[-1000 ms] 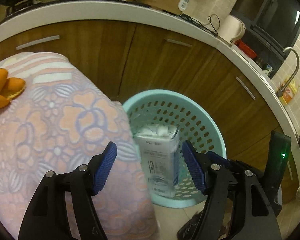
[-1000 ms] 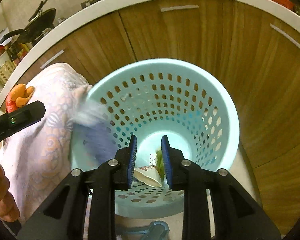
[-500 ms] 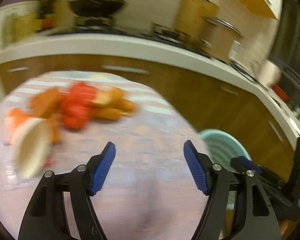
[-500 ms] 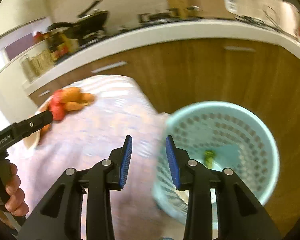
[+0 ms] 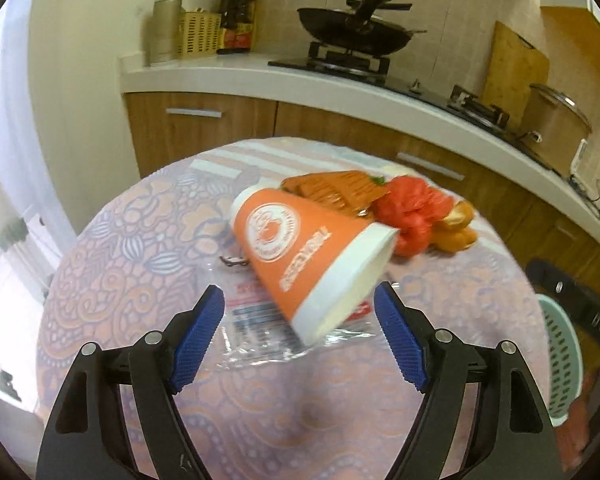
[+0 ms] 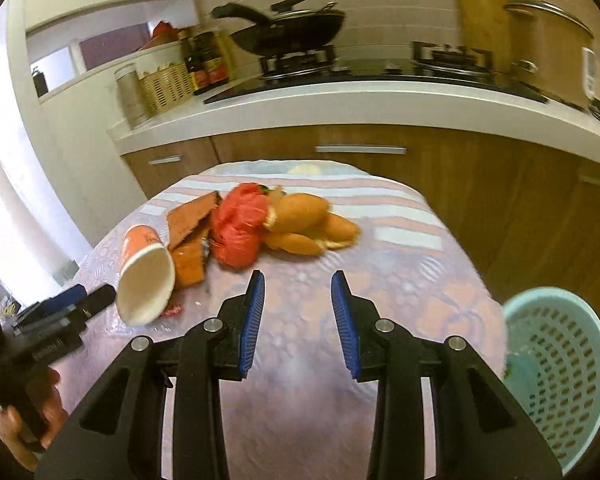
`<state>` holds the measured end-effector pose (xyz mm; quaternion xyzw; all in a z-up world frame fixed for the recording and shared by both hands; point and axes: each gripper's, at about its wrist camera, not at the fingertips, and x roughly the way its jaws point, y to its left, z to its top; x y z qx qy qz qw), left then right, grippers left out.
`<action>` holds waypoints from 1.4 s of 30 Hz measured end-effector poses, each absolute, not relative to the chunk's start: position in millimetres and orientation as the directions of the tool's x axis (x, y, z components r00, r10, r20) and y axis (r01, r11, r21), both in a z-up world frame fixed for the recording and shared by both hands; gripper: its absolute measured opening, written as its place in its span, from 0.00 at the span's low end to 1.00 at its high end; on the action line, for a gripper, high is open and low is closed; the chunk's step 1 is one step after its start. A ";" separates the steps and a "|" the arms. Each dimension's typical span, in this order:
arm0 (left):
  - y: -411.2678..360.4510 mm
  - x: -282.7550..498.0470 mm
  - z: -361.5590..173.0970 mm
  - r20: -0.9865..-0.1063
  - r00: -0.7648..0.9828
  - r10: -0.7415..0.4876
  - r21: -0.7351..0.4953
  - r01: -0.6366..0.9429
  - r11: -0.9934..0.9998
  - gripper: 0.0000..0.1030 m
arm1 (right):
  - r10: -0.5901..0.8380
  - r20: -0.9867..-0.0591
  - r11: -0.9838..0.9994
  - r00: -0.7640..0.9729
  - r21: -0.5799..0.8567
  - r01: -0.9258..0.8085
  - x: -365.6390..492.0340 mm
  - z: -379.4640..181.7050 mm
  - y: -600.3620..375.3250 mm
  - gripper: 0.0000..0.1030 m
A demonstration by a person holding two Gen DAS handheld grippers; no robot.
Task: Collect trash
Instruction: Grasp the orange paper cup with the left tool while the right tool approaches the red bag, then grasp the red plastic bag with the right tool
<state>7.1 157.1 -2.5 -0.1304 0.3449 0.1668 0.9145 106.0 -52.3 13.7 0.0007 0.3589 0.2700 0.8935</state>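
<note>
The left gripper (image 5: 299,338) hangs over the near part of the table, its blue pads spread wide and holding nothing. Just past its fingertips an orange paper cup (image 5: 306,258) lies on its side, white mouth toward the camera, resting on a clear plastic wrapper (image 5: 260,328) flat on the floral tablecloth (image 5: 140,248). The right gripper (image 6: 298,318) is partly open and likewise empty, above bare cloth. Beyond the cup lie brown cardboard pieces (image 5: 332,188), a crumpled red plastic bag (image 6: 240,232) and orange peels (image 6: 312,224), bunched together. To the right, beside the table edge and lower, stands the light blue perforated wastebasket (image 6: 560,364). Farther back, a black wok (image 5: 354,32) sits on the stove.
</note>
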 end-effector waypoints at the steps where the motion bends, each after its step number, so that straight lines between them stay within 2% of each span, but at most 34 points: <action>1: 156.2 12.7 -5.7 -0.678 0.696 0.237 -0.093 -0.401 0.911 0.73 | 0.482 -0.642 0.853 0.596 0.186 -0.488 108.2 14.3 -44.4 0.31; 4: 152.1 25.4 -15.1 -0.683 0.673 0.285 -0.022 -0.409 0.912 0.73 | 0.483 -0.647 0.847 0.590 0.174 -0.502 114.7 15.1 -26.9 0.32; 7: 151.8 36.4 -22.9 -0.682 0.654 0.326 0.028 -0.423 0.906 0.73 | 0.492 -0.651 0.840 0.579 0.178 -0.513 123.3 15.3 -10.2 0.48; 9: 154.3 43.0 -26.5 -0.684 0.641 0.348 0.048 -0.436 0.899 0.67 | 0.495 -0.651 0.835 0.576 0.171 -0.524 128.6 16.4 -0.6 0.48; 11: 158.3 47.4 -28.7 -0.686 0.637 0.352 0.052 -0.440 0.896 0.59 | 0.489 -0.654 0.834 0.577 0.156 -0.530 133.8 18.1 8.1 0.48; 13: 164.9 51.1 -29.4 -0.691 0.632 0.352 0.047 -0.446 0.894 0.40 | 0.485 -0.656 0.832 0.578 0.143 -0.536 140.6 20.8 18.4 0.48; 14: 168.5 52.3 -29.6 -0.693 0.632 0.347 0.042 -0.445 0.894 0.34 | 0.481 -0.660 0.832 0.578 0.136 -0.537 145.6 21.7 24.7 0.48; 16: 178.1 50.9 -30.3 -0.694 0.632 0.344 0.026 -0.455 0.890 0.12 | 0.475 -0.665 0.832 0.577 0.125 -0.541 153.0 21.4 34.0 0.48; 18: 191.1 48.8 -30.0 -0.699 0.639 0.320 -0.018 -0.463 0.886 0.01 | 0.464 -0.673 0.834 0.577 0.111 -0.541 161.5 18.5 43.4 0.48; 22: 215.9 43.5 -18.4 -0.682 0.678 0.274 -0.112 -0.468 0.877 0.00 | 0.453 -0.695 0.838 0.558 0.119 -0.532 178.1 7.0 57.5 0.48; 25: 223.7 45.1 -9.9 -0.654 0.713 0.254 -0.147 -0.448 0.882 0.00 | 0.435 -0.710 0.843 0.554 0.105 -0.528 185.0 -4.3 66.8 0.52; 31: 226.5 49.0 -15.6 -0.610 0.765 0.206 -0.202 -0.401 0.893 0.00 | 0.406 -0.744 0.830 0.531 0.057 -0.555 182.5 -31.4 83.6 0.52; 34: 226.9 48.2 -19.8 -0.600 0.776 0.196 -0.220 -0.395 0.892 0.00 | 0.414 -0.727 0.829 0.549 0.052 -0.556 174.5 -31.0 82.6 0.37; 42: 233.5 41.3 -27.8 -0.588 0.789 0.179 -0.270 -0.400 0.876 0.00 | 0.459 -0.673 0.841 0.580 0.117 -0.529 166.1 -20.2 60.4 0.34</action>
